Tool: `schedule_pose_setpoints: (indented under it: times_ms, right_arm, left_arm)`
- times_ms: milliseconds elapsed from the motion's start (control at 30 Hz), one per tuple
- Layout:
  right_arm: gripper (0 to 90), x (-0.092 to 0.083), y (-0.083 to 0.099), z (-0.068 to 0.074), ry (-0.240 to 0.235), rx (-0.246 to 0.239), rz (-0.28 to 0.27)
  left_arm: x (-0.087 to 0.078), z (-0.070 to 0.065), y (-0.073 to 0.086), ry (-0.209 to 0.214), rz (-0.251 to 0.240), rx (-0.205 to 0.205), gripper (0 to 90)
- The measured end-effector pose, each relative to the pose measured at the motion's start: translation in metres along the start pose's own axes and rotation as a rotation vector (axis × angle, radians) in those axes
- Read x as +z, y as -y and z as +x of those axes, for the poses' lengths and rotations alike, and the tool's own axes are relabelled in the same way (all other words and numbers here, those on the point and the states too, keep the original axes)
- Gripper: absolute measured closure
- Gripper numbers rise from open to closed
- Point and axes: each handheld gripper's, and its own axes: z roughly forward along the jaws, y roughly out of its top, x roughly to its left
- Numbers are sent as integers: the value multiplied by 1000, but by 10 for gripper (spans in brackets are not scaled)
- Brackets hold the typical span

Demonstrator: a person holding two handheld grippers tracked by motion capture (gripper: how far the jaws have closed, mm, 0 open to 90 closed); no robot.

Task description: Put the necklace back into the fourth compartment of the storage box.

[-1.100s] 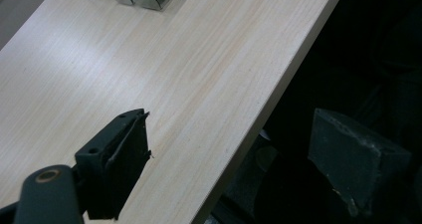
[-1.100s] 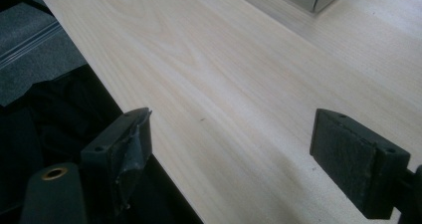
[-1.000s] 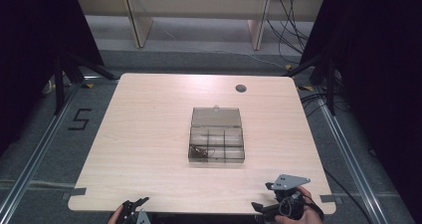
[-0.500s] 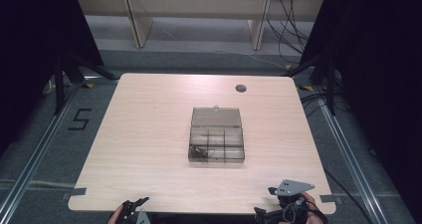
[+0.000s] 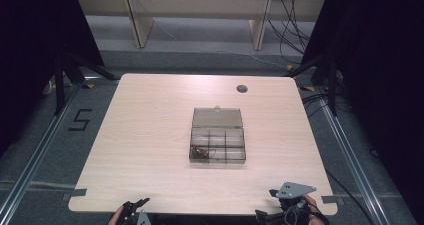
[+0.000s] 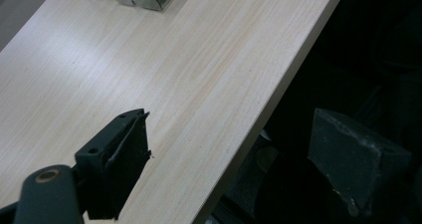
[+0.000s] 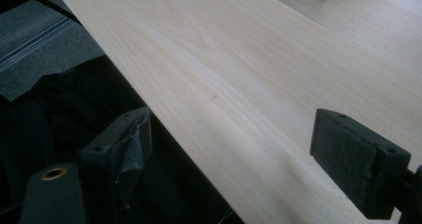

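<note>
We're at the near edge of the pale wooden table (image 5: pixel 150 135), both grippers low and well apart from the work. The left gripper (image 6: pixel 234 154) hangs right over the table's lip, jaws spread wide with nothing between them: one pad above the wood, the other out over the dark drop. The right gripper (image 7: pixel 234 149) sits the same way at the other near corner, jaws parted and empty, its grey three-cornered plate (image 5: pixel 296 189) showing from above.

The clear plastic compartment box (image 5: pixel 218 142) rests mid-table, lid thrown back and lying flat behind it. Something small, brownish and wiry lies in its front-left compartment (image 5: pixel 201 152); we can't tell what it is from here.

Now the risks, as we judge them. It's a long reach in from the edge, and the box looks light, so a jaw catching a wall could slide it or tip it. The dividers are close together, and a wide-open jaw may snag one. That little piece is thin; pinch it off-centre and it could flick into a neighbouring cell. The open lid could also get knocked shut.
</note>
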Motion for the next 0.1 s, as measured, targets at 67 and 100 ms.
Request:
schedule_pose_setpoints:
  times_ms: [67, 100]
  right_arm:
    - [174, 0, 0, 0, 3, 6, 0]
    - [174, -1, 0, 1, 3, 14, 3]
  left_arm:
    - [0, 0, 0, 0, -1, 0, 155]
    - [0, 0, 0, 0, 0, 0, 155]
